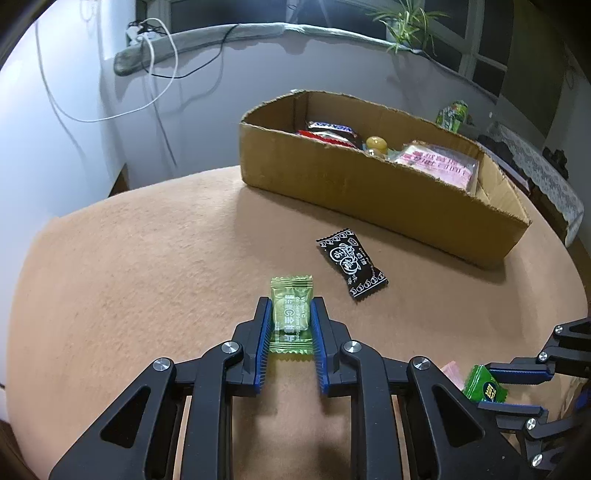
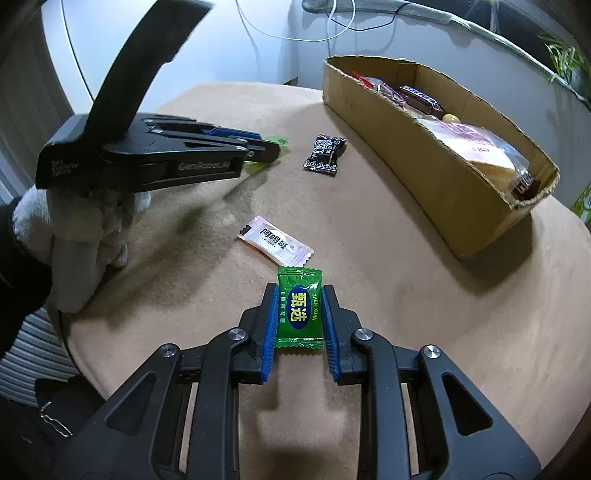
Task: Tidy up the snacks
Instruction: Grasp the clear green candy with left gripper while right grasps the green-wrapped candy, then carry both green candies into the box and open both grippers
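Observation:
My left gripper [image 1: 291,308] is shut on a pale green plum candy packet [image 1: 290,314] low over the tan table. My right gripper [image 2: 300,295] is shut on a bright green candy packet [image 2: 299,306]; that gripper and packet [image 1: 484,386] also show at the lower right of the left wrist view. A black candy packet [image 1: 351,264] lies on the table between the left gripper and the cardboard box [image 1: 369,184]; it also shows in the right wrist view [image 2: 325,153]. A pink-white packet [image 2: 275,242] lies just ahead of the right gripper. The box [image 2: 424,147] holds several snacks.
The round table [image 1: 129,277] has a tan felt cover, and its edge curves close on the left. The left gripper body [image 2: 155,155] and gloved hand fill the left of the right wrist view. Cables hang on the wall behind. A plant stands on the sill [image 1: 402,26].

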`<state>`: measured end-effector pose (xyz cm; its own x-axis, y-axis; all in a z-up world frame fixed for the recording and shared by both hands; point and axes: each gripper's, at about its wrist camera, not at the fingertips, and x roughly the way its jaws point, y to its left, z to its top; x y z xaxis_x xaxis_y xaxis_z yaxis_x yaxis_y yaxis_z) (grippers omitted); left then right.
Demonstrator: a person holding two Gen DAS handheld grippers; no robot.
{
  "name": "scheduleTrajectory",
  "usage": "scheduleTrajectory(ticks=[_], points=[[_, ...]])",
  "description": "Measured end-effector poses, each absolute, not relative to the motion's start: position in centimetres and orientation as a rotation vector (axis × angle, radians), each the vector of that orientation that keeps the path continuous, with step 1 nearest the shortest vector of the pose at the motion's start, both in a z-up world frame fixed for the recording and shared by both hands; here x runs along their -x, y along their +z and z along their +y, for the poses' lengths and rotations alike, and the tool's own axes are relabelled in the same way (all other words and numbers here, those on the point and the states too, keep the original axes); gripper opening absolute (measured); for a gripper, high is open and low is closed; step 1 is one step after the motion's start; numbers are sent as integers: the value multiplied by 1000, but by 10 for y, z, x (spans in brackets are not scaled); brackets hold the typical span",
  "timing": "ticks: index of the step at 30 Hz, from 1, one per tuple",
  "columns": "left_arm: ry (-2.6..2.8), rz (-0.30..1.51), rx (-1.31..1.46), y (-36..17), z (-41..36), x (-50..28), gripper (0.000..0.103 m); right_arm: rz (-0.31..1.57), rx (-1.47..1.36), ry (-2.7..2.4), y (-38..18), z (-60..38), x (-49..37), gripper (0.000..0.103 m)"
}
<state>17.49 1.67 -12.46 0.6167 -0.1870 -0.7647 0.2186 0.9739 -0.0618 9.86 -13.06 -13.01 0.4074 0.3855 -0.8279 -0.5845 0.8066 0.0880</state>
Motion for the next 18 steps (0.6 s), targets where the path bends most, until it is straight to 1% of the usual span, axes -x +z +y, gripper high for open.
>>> scheduleTrajectory(ticks=[9, 18], points=[[-235, 805, -19, -98, 15, -156, 19, 912, 188, 597, -104, -143, -93, 23], [-259, 721, -10, -62, 3, -155, 19, 825, 148, 545, -65, -164, -113, 23]])
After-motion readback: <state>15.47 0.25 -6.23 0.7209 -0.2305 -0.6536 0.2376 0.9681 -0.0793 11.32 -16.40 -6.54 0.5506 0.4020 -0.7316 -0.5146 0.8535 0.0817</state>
